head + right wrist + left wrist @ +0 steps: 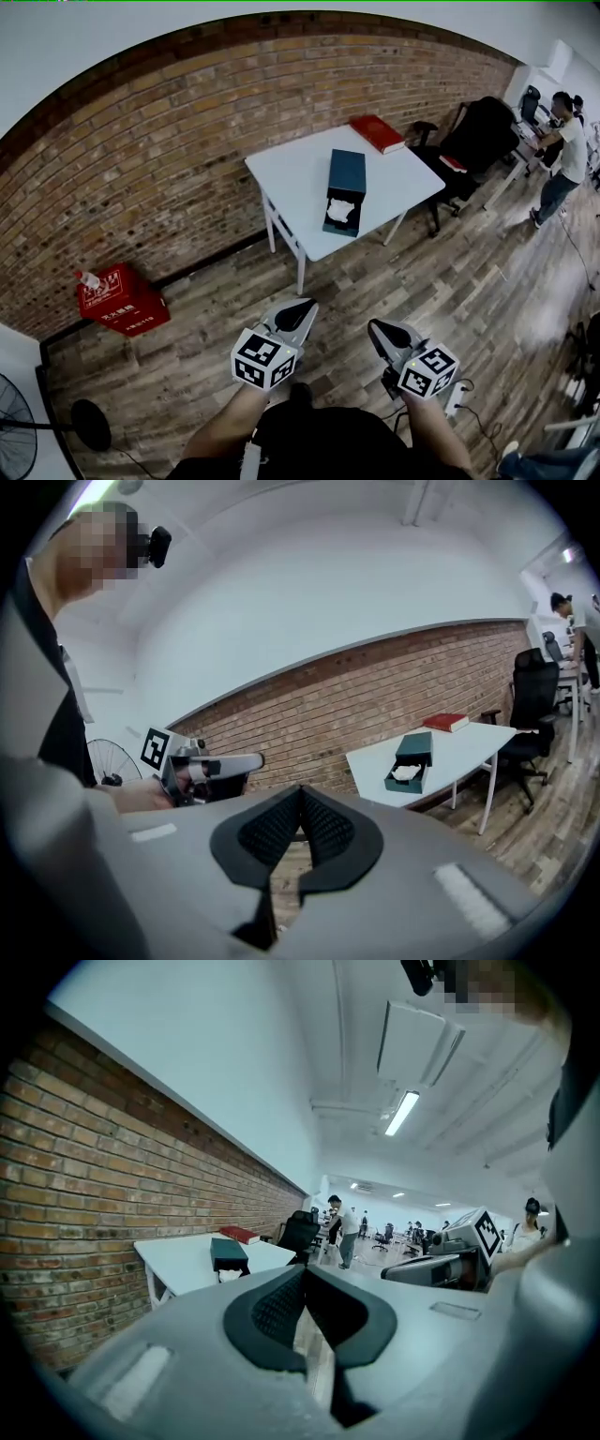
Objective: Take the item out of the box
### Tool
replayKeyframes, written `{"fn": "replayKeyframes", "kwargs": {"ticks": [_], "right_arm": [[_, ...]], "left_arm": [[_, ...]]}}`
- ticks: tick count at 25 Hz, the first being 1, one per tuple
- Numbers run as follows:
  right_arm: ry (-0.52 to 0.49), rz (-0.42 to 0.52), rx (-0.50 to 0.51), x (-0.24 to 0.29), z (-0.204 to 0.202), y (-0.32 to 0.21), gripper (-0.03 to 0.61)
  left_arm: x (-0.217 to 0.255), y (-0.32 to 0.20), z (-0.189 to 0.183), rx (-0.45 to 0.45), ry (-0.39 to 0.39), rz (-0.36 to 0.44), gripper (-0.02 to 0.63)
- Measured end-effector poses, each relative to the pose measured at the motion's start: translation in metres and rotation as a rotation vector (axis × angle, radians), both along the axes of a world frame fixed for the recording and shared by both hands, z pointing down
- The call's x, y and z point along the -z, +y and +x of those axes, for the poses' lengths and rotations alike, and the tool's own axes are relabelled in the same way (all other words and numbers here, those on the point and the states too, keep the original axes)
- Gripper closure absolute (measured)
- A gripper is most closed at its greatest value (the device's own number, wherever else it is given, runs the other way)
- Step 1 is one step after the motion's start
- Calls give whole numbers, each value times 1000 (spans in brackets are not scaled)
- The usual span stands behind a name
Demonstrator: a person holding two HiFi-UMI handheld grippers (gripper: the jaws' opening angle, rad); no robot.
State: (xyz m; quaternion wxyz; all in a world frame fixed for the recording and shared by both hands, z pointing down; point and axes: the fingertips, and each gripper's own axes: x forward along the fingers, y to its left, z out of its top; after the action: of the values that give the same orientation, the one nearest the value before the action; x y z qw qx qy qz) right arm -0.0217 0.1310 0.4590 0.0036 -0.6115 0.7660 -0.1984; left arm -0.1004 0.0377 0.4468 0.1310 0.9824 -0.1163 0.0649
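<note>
A dark green box [344, 191] lies on the white table [300, 178], its drawer pulled out toward the near edge with a white item [341, 210] inside. The box also shows small in the left gripper view [228, 1254] and in the right gripper view [411, 759]. Both grippers hang over the wooden floor, well short of the table. My left gripper [302, 310] is shut with nothing between its jaws, and so is my right gripper [379, 329]. Each gripper view shows the pads pressed together, left [305, 1290] and right [300, 810].
A red book [377, 133] lies at the table's far corner. A black office chair [473, 136] stands right of the table, with people at desks beyond. A red box [122, 299] sits by the brick wall at left, and a floor fan [19, 422] at the lower left.
</note>
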Motion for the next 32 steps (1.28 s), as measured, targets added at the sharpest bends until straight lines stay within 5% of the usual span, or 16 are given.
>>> {"fn": "replayKeyframes", "kwargs": {"ticks": [15,26,32], "right_arm": [[-8,-20,44,-7,-2,-58,578],[-66,-51,13,-36,97,-109,578],[-97,-39,7,-39,189,-149,578]], "left_arm": [[-8,-67,3,43,1,-48,611],[-24,-127,104,37,-28,-60,611],[-20,-160,198,14,-44,-68,611]]}}
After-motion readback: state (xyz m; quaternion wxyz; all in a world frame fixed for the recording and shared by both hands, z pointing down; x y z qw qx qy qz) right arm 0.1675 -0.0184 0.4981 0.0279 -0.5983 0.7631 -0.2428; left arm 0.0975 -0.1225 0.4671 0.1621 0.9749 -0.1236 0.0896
